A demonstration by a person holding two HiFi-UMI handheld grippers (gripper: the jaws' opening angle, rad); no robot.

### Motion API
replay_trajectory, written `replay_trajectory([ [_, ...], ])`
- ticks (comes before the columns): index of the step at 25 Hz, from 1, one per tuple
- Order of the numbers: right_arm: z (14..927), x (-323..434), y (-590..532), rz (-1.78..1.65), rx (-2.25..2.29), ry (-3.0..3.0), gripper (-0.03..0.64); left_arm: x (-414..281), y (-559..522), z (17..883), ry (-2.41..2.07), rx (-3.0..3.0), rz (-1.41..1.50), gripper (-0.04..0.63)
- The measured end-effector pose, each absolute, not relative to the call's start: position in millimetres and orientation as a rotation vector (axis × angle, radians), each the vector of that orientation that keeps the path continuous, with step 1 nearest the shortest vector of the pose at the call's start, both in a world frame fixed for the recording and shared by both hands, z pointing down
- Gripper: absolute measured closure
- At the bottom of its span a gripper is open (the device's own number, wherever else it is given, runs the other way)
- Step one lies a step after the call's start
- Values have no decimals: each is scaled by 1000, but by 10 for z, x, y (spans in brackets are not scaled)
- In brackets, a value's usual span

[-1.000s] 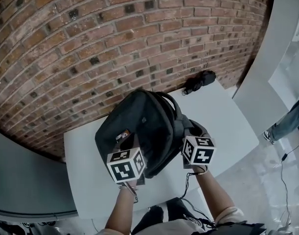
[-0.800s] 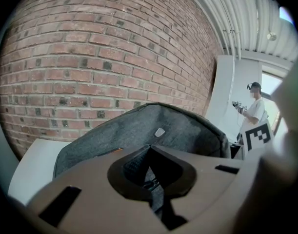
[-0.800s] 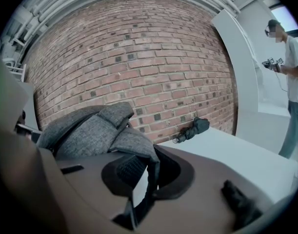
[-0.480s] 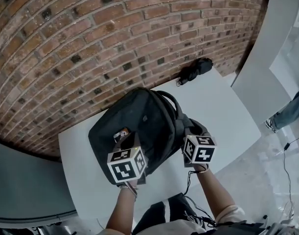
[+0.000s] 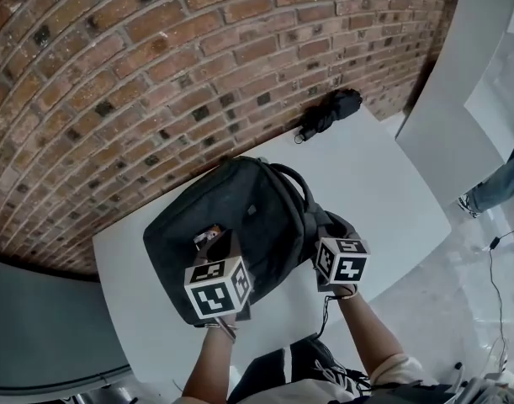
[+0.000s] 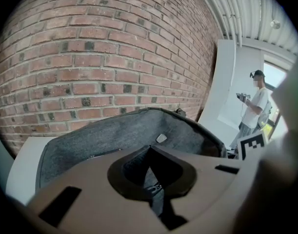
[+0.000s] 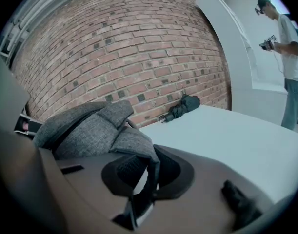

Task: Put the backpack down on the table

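Observation:
A dark grey backpack (image 5: pixel 240 221) stands upright over the left half of the white table (image 5: pixel 383 200), and both grippers hold it from the near side. My left gripper (image 5: pixel 216 251) is shut on the fabric by a zipper at the bag's top edge (image 6: pixel 151 152). My right gripper (image 5: pixel 328 230) is shut on a grey shoulder strap (image 7: pixel 148 172) at the bag's right side. The bag's woven body (image 7: pixel 85 126) fills the left of the right gripper view. Its bottom is hidden, so I cannot tell whether it rests on the tabletop.
A folded black umbrella (image 5: pixel 328 112) lies at the table's far edge against the brick wall (image 5: pixel 156 82). A white panel (image 5: pixel 467 82) stands to the right. A person (image 7: pixel 285 48) stands beyond it, holding a device. A cable (image 5: pixel 492 251) runs over the floor.
Both grippers have sunk with the backpack, bringing it lower and closer to the tabletop. Both grips have stayed shut throughout.

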State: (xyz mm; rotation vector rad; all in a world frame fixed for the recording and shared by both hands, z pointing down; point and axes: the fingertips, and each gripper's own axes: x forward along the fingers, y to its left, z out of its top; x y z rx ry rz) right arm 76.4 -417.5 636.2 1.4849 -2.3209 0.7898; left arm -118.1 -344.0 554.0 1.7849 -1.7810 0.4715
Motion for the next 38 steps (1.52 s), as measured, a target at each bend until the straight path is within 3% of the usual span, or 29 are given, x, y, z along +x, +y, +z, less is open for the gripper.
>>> replay_trajectory([
  [25, 7107, 977, -4348, 774, 1473, -2226, 571, -1018, -3710, 5941, -1713, 1758, 537, 584],
  [29, 7187, 1022, -4331, 846, 1454, -2204, 497, -1005, -3716, 5944, -1711, 1758, 533, 584],
  [38, 7242, 1141, -4195, 882, 1424, -2171, 468, -946, -3709, 5936, -1704, 1764, 525, 584],
])
